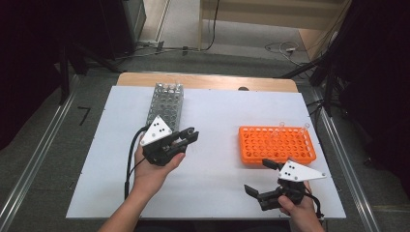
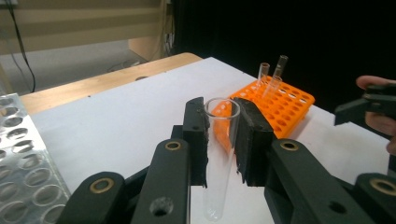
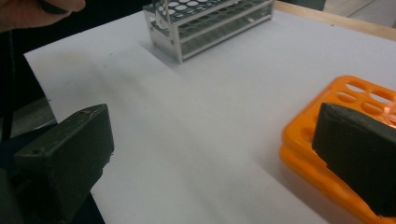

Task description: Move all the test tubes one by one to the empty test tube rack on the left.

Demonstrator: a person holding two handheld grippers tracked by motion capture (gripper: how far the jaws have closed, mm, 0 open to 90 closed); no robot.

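Observation:
My left gripper (image 1: 191, 135) hovers over the white board, just right of the metal rack (image 1: 167, 104). In the left gripper view its jaws are shut on a clear glass test tube (image 2: 219, 154), held near the rim with the rounded bottom hanging below. My right gripper (image 1: 261, 176) sits near the front edge, below the orange rack (image 1: 276, 144). Its jaws stand wide open with nothing between them (image 3: 210, 154). A few clear tubes (image 2: 271, 77) stand at the far end of the orange rack (image 2: 285, 105).
The white board (image 1: 217, 111) covers a wooden table whose far edge shows behind it. The metal rack (image 3: 205, 23) holds several tubes at its far end. Bare board lies between the two racks. Cables trail on the floor beyond.

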